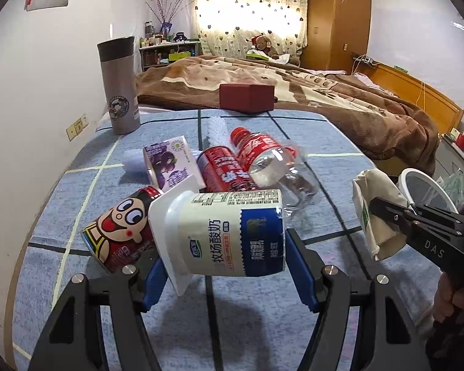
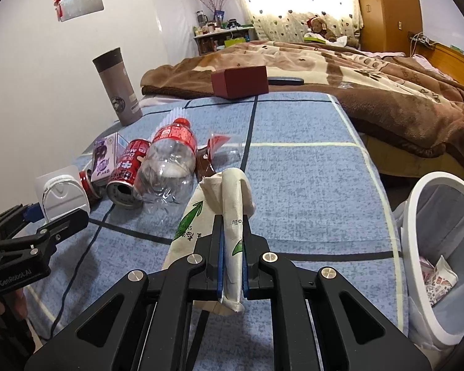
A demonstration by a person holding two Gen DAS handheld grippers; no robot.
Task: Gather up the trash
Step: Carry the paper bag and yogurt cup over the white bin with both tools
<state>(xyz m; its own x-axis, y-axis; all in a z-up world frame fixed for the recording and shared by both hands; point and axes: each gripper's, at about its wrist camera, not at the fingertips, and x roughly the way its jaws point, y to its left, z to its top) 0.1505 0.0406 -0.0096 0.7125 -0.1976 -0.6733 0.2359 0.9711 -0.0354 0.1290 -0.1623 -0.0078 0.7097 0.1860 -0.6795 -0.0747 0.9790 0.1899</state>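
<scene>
Right wrist view shows the right tongs (image 2: 232, 247) clamped on a crumpled paper bag (image 2: 213, 204), long axis along the fingers, with the white bin (image 2: 417, 204) off the bed's right edge, nearer them than the left tongs (image 1: 222, 266), which grip a yogurt cup (image 1: 232, 235).

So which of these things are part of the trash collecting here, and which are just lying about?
Part of the job:
- yogurt cup, in the left gripper
- flattened paper bag, in the right gripper
- cartoon can
- red can
- plastic bottle
- purple carton
- white bin

Lying about:
- thermos
- dark red box
- brown blanket
</scene>
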